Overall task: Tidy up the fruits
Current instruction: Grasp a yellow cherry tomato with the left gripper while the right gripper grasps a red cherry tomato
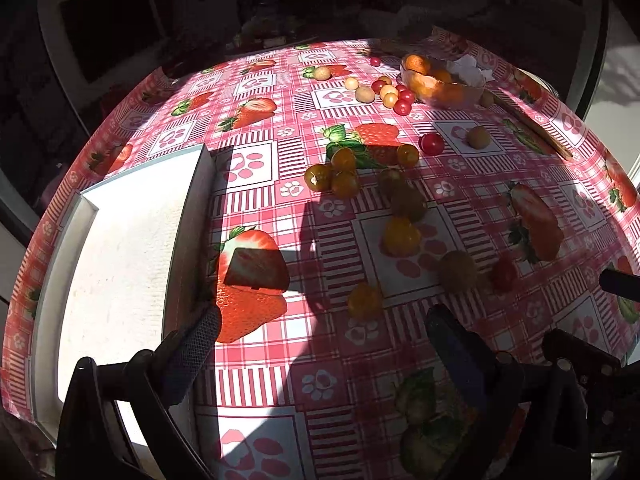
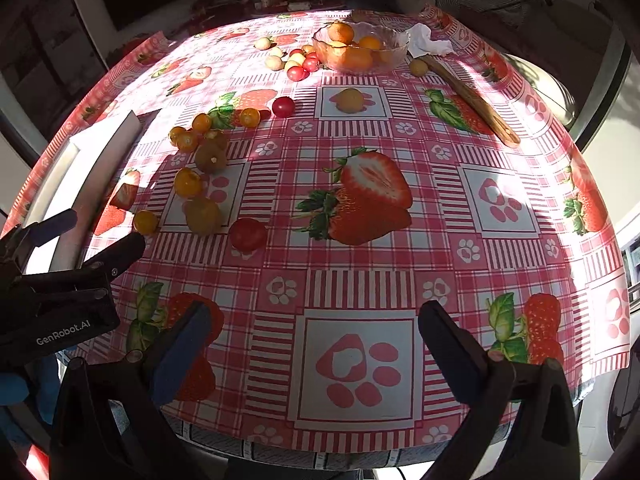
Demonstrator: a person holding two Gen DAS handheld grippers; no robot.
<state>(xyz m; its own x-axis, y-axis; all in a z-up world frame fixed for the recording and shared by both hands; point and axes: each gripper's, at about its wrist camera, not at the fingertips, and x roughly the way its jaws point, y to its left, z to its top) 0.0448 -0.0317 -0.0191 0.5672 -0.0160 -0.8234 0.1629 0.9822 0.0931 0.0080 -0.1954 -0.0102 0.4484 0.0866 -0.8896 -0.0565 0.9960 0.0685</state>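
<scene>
Black and spread wide, the left claw hangs low over the counter with nothing between its fingers; the right claw is likewise agape and empty, at the near edge of the pink strawberry-print cloth.

Just beyond the left claw lies a small orange fruit, and a little further an olive-coloured fruit and a red cherry tomato, all loose on the cloth. To its left sits the white tray, which looks bare. Further off is a cluster of orange fruits, then a mixed scatter of red and pale fruits beside the glass bowl at the far side, which already holds some oranges. A wooden stick lies far right.

The sorting appears barely begun: no fruit is gripped, and most are still strewn about. Probably this is the reach toward a first pick. The next move calls for lowering the left claw around the nearest orange fruit, closing gently since it is round and may roll, then carrying it to the tray or the bowl; which one is intended cannot be told.
</scene>
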